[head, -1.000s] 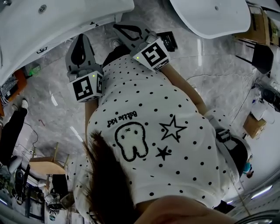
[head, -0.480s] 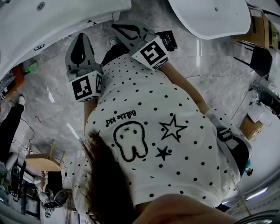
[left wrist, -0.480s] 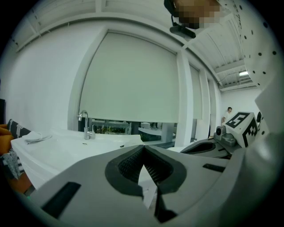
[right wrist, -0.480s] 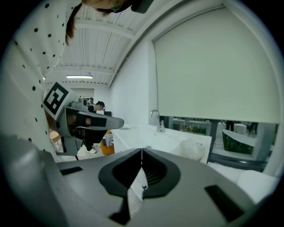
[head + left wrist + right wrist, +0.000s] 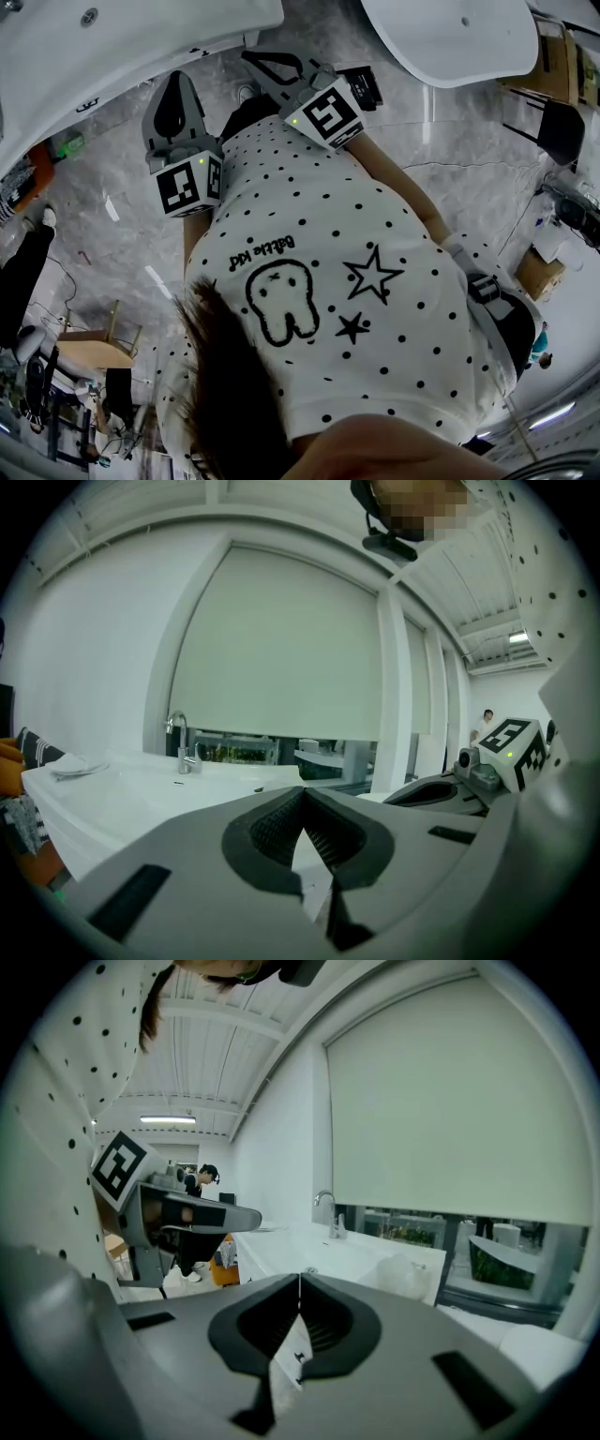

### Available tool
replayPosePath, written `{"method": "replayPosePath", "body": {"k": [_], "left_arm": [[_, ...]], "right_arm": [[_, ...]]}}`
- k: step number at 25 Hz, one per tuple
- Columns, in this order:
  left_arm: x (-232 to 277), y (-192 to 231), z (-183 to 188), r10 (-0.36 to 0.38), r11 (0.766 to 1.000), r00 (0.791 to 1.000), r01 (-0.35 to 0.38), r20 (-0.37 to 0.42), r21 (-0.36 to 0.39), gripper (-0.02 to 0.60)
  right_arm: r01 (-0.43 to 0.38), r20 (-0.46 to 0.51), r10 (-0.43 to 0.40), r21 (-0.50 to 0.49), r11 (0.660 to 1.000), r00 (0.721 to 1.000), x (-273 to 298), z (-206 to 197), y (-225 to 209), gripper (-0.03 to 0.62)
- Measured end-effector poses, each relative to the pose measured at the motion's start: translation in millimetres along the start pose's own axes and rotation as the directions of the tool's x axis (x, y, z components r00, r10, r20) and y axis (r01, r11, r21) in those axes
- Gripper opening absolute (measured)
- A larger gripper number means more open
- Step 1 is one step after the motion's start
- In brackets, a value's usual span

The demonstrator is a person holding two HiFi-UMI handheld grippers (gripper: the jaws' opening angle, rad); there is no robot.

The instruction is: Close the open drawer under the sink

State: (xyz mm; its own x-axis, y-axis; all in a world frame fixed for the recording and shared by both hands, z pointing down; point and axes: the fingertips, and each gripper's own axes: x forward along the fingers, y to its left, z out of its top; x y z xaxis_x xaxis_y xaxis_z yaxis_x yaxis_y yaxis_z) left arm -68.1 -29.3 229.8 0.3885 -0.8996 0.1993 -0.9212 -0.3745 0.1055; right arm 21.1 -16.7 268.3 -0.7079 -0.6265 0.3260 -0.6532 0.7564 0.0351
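Little has shifted since a second ago: both tongs hang where they were, close to the person's chest. The left gripper (image 5: 173, 82) and right gripper (image 5: 251, 60) are each pressed together on nothing. Beyond them the sink counter (image 5: 103, 47) crosses the upper left, its front edge nearest the left gripper. The drawer shows in no view; presumably it sits below that edge and runs along it.
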Motion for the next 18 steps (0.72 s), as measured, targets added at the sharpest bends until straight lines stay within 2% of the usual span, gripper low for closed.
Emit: {"method": "replayPosePath", "body": {"k": [18], "left_arm": [[2.9,4.5,0.8,0.004,1.000,1.000,-0.005,-0.008,-0.021,0.005]], "right_arm": [[0.013,-0.005,-0.013,0.005,1.000,1.000,0.4,1.7,-3.3,0.014]]}}
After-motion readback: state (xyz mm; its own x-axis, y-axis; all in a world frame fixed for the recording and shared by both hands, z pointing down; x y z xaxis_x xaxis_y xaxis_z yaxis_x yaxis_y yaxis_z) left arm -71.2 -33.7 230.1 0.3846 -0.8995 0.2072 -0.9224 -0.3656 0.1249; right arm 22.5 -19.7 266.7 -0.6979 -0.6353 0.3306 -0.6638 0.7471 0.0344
